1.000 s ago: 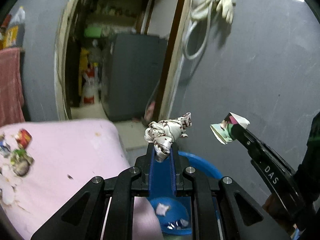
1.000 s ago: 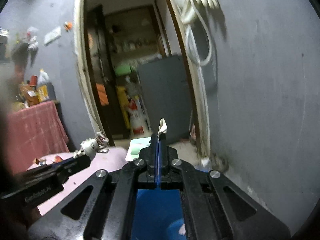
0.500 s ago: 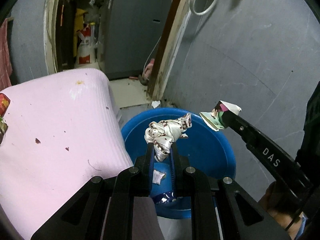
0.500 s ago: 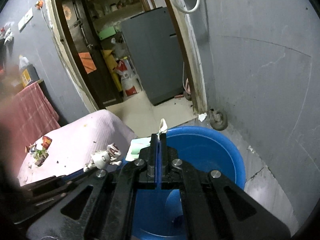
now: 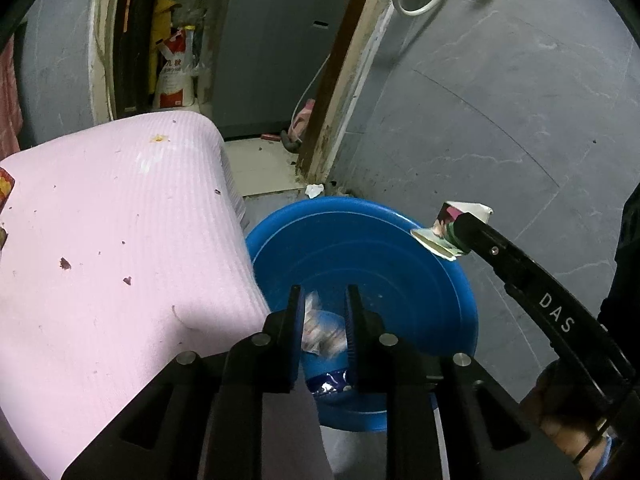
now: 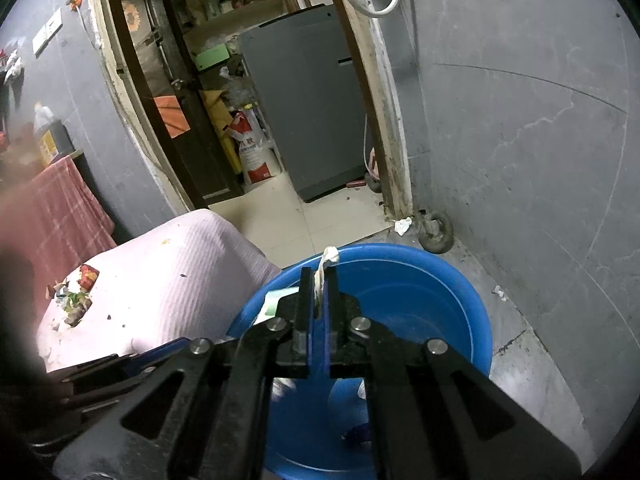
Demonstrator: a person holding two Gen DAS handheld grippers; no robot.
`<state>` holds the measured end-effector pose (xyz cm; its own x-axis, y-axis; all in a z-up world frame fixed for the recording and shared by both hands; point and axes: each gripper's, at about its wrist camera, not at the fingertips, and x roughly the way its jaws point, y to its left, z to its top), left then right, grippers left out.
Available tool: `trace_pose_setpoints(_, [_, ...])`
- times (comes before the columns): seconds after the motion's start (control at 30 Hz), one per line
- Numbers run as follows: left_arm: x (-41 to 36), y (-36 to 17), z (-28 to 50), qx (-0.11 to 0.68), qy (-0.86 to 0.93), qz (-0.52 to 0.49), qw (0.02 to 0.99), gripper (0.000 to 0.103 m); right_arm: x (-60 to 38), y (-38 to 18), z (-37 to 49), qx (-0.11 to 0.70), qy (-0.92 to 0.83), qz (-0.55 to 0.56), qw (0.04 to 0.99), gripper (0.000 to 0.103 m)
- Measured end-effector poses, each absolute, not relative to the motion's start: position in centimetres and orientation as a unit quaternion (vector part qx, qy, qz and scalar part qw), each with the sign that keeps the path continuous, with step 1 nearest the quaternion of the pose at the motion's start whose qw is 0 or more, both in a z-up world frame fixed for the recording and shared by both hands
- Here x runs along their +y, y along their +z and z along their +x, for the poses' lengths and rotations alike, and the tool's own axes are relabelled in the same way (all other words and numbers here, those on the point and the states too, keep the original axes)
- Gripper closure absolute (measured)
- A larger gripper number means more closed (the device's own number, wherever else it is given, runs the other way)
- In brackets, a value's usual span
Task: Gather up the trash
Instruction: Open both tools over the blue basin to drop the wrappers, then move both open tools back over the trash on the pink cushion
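Observation:
My left gripper (image 5: pixel 324 290) hangs over the blue basin (image 5: pixel 380 264) with its jaws opening. The crumpled white patterned wrapper (image 5: pixel 320 324) has slipped free and shows blurred between the fingers, lower than the tips. My right gripper (image 6: pixel 319 271) points over the basin's near rim (image 6: pixel 440 280), its jaws opening a little. A folded paper scrap (image 6: pixel 330 256) still stands in the narrow gap at the tips. In the left wrist view that scrap (image 5: pixel 440 240) sits at the right gripper's tip (image 5: pixel 460 226), above the basin's right rim.
A pink ribbed mat (image 5: pixel 120 240) lies left of the basin, with more litter (image 6: pixel 76 292) at its far end. A blue foil wrapper (image 5: pixel 328 386) lies in the basin. A grey wall (image 5: pixel 520 100) rises to the right. A doorway with a grey appliance (image 5: pixel 280 40) lies beyond.
Both grippers tilted down over the basin. The left jaws opened and the crumpled wrapper dropped from the tips. The right jaws parted slightly around the paper scrap.

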<state>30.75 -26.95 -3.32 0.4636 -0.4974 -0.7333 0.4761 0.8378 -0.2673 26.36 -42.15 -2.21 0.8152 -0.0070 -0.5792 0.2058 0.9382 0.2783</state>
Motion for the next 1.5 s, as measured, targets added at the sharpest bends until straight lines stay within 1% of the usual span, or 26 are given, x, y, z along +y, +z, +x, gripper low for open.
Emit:
trace_pose_setpoints(0.13, [-26.1, -2.8, 30.6, 0.42, -0.282, -0.023, 0.863, 0.074, -42.5, -2.1, 26.3, 0.298, -0.057, 0.169, 0.938, 0.093])
trace_pose_setpoints(0.3, [-24.6, -1.6, 30.2, 0.394, -0.267, -0.035, 0.879, 0.073, -42.4, -1.8, 26.0, 0.284, -0.06, 0.171, 0.941, 0.077])
trace_pose_setpoints(0.33, [-24.0, -1.2, 30.2, 0.387, -0.262, -0.039, 0.883, 0.07, -42.4, -1.6, 25.9, 0.28, -0.061, 0.17, 0.943, 0.075])
trace_pose_setpoints(0.37, [-23.5, -0.9, 30.1, 0.381, -0.258, -0.043, 0.887, 0.065, -42.2, -1.5, 25.9, 0.275, -0.06, 0.17, 0.944, 0.071])
trace_pose_setpoints(0.4, [-22.9, -0.5, 30.1, 0.373, -0.252, -0.05, 0.892, 0.063, -42.1, -1.4, 25.8, 0.27, -0.058, 0.171, 0.946, 0.065])
trace_pose_setpoints(0.43, [-22.2, -0.1, 30.1, 0.366, -0.247, -0.056, 0.896, 0.059, -42.0, -1.2, 25.7, 0.265, -0.057, 0.172, 0.947, 0.062])
trace_pose_setpoints(0.47, [-21.6, 0.3, 30.0, 0.358, -0.241, -0.063, 0.9, 0.056, -41.8, -0.8, 25.7, 0.257, -0.054, 0.171, 0.95, 0.056])
trace_pose_setpoints(0.5, [-21.0, 0.6, 29.9, 0.351, -0.237, -0.067, 0.904, 0.055, -41.5, -0.6, 25.6, 0.249, -0.052, 0.17, 0.952, 0.052])
trace_pose_setpoints(0.53, [-20.3, 1.1, 29.8, 0.342, -0.231, -0.072, 0.908, 0.051, -41.3, -0.4, 25.5, 0.244, -0.05, 0.169, 0.954, 0.049])
trace_pose_setpoints(0.6, [-18.9, 1.9, 29.6, 0.325, -0.218, -0.08, 0.916, 0.044, -40.6, 0.4, 25.2, 0.223, -0.043, 0.166, 0.96, 0.036])
trace_pose_setpoints(0.67, [-17.2, 2.8, 29.1, 0.301, -0.204, -0.09, 0.927, 0.032, -39.7, 1.2, 24.9, 0.2, -0.036, 0.159, 0.966, 0.028])
trace_pose_setpoints(0.7, [-16.7, 3.2, 28.9, 0.293, -0.199, -0.092, 0.93, 0.029, -39.2, 1.5, 24.7, 0.19, -0.033, 0.155, 0.969, 0.024])
trace_pose_setpoints(0.73, [-15.9, 3.6, 28.6, 0.282, -0.192, -0.095, 0.935, 0.023, -38.7, 1.8, 24.6, 0.181, -0.03, 0.151, 0.971, 0.022])
trace_pose_setpoints(0.77, [-15.2, 4.1, 28.4, 0.27, -0.185, -0.097, 0.94, 0.019, -38.2, 2.2, 24.4, 0.17, -0.026, 0.146, 0.974, 0.018])
trace_pose_setpoints(0.87, [-13.3, 5.3, 27.5, 0.237, -0.162, -0.093, 0.953, 0.01, -36.5, 3.3, 23.7, 0.132, -0.014, 0.132, 0.982, 0.008])
trace_pose_setpoints(0.9, [-12.7, 5.7, 27.2, 0.226, -0.154, -0.088, 0.958, 0.009, -36.1, 3.6, 23.5, 0.122, -0.011, 0.128, 0.984, 0.004])
trace_pose_setpoints(0.97, [-12.0, 6.0, 26.8, 0.207, -0.14, -0.079, 0.965, 0.007, -35.2, 4.1, 23.1, 0.099, -0.001, 0.123, 0.987, 0.0])
trace_pose_setpoints(1.17, [-9.3, 6.4, 25.5, 0.171, -0.099, -0.065, 0.978, 0.004, -31.8, 5.4, 21.8, 0.04, 0.033, 0.091, 0.994, 0.0])
trace_pose_setpoints(1.33, [-6.6, 6.3, 24.2, 0.149, -0.07, -0.058, 0.985, 0.002, -29.3, 6.1, 21.5, 0.017, 0.053, 0.078, 0.995, 0.0])
trace_pose_setpoints(1.5, [-3.8, 6.4, 23.1, 0.131, -0.046, -0.053, 0.989, 0.002, -27.3, 6.5, 21.6, 0.009, 0.073, 0.073, 0.995, 0.0])
